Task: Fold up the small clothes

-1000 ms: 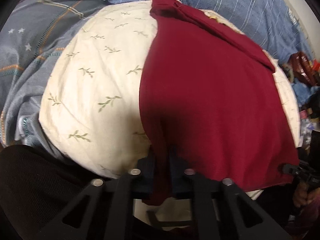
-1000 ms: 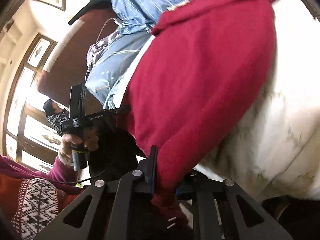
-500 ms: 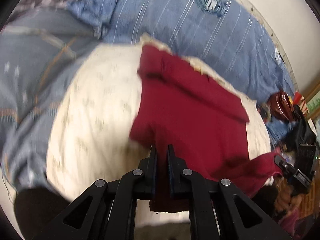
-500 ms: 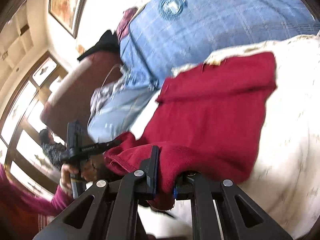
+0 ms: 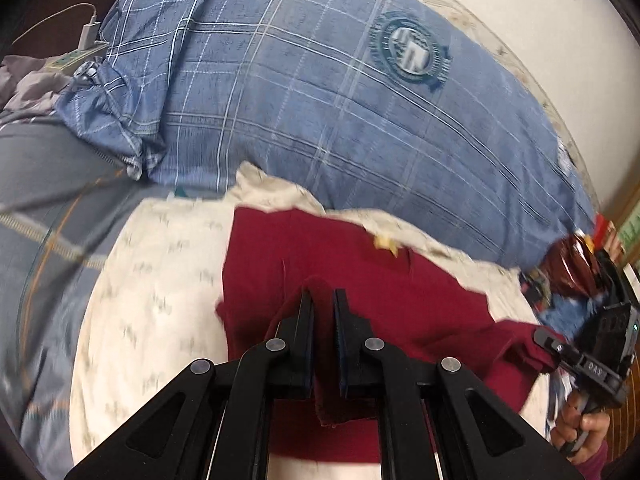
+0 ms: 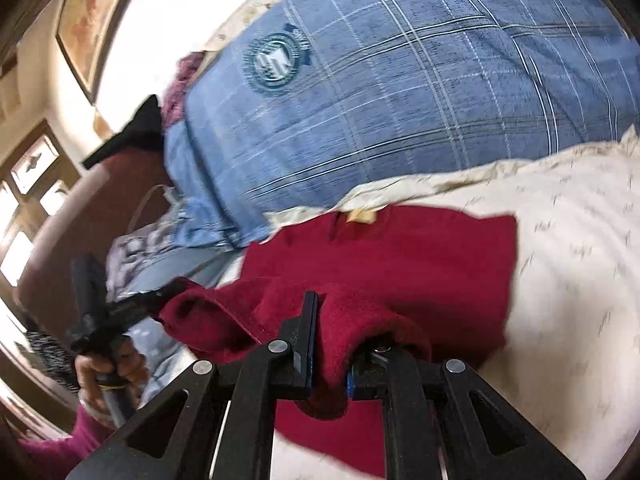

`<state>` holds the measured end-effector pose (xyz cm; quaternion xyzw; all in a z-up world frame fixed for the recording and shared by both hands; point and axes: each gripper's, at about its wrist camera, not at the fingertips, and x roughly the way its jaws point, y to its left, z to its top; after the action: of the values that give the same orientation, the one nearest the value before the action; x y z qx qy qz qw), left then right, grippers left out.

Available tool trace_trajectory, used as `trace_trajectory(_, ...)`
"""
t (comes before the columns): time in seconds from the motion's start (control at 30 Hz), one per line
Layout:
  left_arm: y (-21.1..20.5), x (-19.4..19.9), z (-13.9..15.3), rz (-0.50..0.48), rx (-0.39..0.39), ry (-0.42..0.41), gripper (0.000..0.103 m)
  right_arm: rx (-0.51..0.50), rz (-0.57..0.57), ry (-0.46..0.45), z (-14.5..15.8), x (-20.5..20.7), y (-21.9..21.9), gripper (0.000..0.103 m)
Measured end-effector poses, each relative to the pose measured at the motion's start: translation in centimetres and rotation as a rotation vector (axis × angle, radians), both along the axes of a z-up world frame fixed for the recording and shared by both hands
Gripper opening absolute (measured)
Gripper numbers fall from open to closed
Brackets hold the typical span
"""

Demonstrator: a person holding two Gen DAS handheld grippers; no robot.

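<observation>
Right now both claws are clenched on the same red garment [image 5: 360, 304], which lies on a cream pillow [image 5: 160, 300] printed with small leaf sprigs. In the left wrist view the left gripper [image 5: 323, 300] sits at lower center of the frame, its two fingers close together with a raised ridge of red cloth pinched between them; a short flap of the cloth hangs out behind the fingers. The rest of the garment spreads away toward the middle of the frame, with a small yellow tag [image 5: 386, 245] near its far edge. At the right edge of that view the right gripper [image 5: 548, 338] bites the garment's lifted corner.

In the right wrist view the right gripper [image 6: 332, 312] is at lower center, clamped on a thick bunched fold of the garment [image 6: 400, 256]. The left gripper [image 6: 170, 290] shows at the left of the frame, holding the other lifted corner, with a hand [image 6: 106, 364] around its handle.

Behind the pillow, filling the upper part of both views, lies a blue plaid blanket [image 5: 320, 92] bearing a round badge [image 5: 412, 50].
</observation>
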<state>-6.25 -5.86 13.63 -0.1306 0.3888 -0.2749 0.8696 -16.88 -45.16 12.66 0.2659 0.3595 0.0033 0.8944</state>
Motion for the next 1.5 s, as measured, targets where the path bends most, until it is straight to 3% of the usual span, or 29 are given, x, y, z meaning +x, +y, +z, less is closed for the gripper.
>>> trace_trajectory(0.23, -5.5, 7.4, -2.1, 0.034, 0.04, 0.04, 0.007, 0.035, -0.058, 0.058, -3.2, 6.1, -4.4, 0.009)
trace_trajectory(0.33, -7.1, 10.4, -3.7, 0.045, 0.053, 0.095, 0.008, 0.099, -0.07, 0.15, -6.2, 8.1, -6.2, 0.018)
trace_trajectory(0.37, -7.4, 11.4, -4.4, 0.049, 0.053, 0.114, 0.009, 0.108, -0.072, 0.165, -6.9, 8.4, -6.7, 0.031)
trace_trajectory(0.4, -7.7, 12.2, -5.1, 0.05, 0.049, 0.13, 0.012, 0.112, -0.072, 0.157, -7.1, 8.3, -7.0, 0.04)
trace_trajectory(0.47, -7.8, 13.5, -5.8, 0.063, 0.037, 0.132, 0.027, 0.122, -0.071, 0.117, -6.6, 7.5, -7.3, 0.041)
trace_trajectory(0.5, -7.5, 13.8, -5.8, 0.09, 0.038, 0.113, 0.053, 0.124, -0.077, 0.1, -6.2, 6.9, -7.3, 0.045)
trace_trajectory(0.53, -7.2, 13.9, -5.7, 0.11, 0.032, 0.096, 0.065, 0.098, -0.101, 0.094, -5.5, 6.1, -7.2, 0.049)
trace_trajectory(0.57, -6.6, 13.9, -5.6, 0.126, 0.015, 0.084, 0.065, 0.057, -0.127, 0.092, -4.9, 5.4, -7.0, 0.061)
trace_trajectory(0.63, -5.7, 13.9, -5.3, 0.134, -0.009, 0.095, 0.065, -0.02, -0.136, 0.063, -3.4, 4.1, -6.4, 0.062)
trace_trajectory(0.7, -4.9, 13.0, -4.9, 0.15, 0.016, 0.088, 0.065, -0.046, -0.123, 0.041, -2.5, 3.6, -5.9, 0.062)
trace_trajectory(0.77, -4.4, 11.6, -4.6, 0.156, 0.056, 0.065, 0.065, -0.094, -0.087, 0.05, -2.2, 4.3, -4.7, 0.059)
trace_trajectory(0.83, -4.1, 10.1, -4.7, 0.156, 0.086, 0.057, 0.066, -0.194, -0.064, 0.122, -3.0, 6.4, -3.1, 0.056)
trace_trajectory(0.9, -3.9, 8.6, -5.6, 0.154, 0.094, 0.082, 0.067, -0.26, -0.09, 0.198, -4.3, 8.5, -2.7, 0.041)
trace_trajectory(1.0, -4.2, 7.3, -7.5, 0.136, 0.118, 0.127, 0.067, -0.407, -0.198, 0.281, -6.4, 10.5, -3.8, 0.037)
trace_trajectory(1.1, -4.9, 7.2, -9.1, 0.116, 0.183, 0.117, 0.067, -0.337, -0.219, 0.368, -9.2, 11.5, -6.3, 0.037)
trace_trajectory(1.27, -4.8, 7.9, -9.8, 0.098, 0.185, 0.093, 0.072, -0.369, -0.256, 0.304, -5.4, 8.6, -5.3, 0.046)
trace_trajectory(1.37, -4.2, 7.6, -9.7, 0.089, 0.183, 0.084, 0.073, -0.324, -0.22, 0.243, -3.3, 5.6, -3.2, 0.056)
trace_trajectory(1.5, -3.3, 7.4, -9.7, 0.088, 0.174, 0.079, 0.073, -0.382, -0.163, 0.35, -5.8, 5.4, -0.6, 0.057)
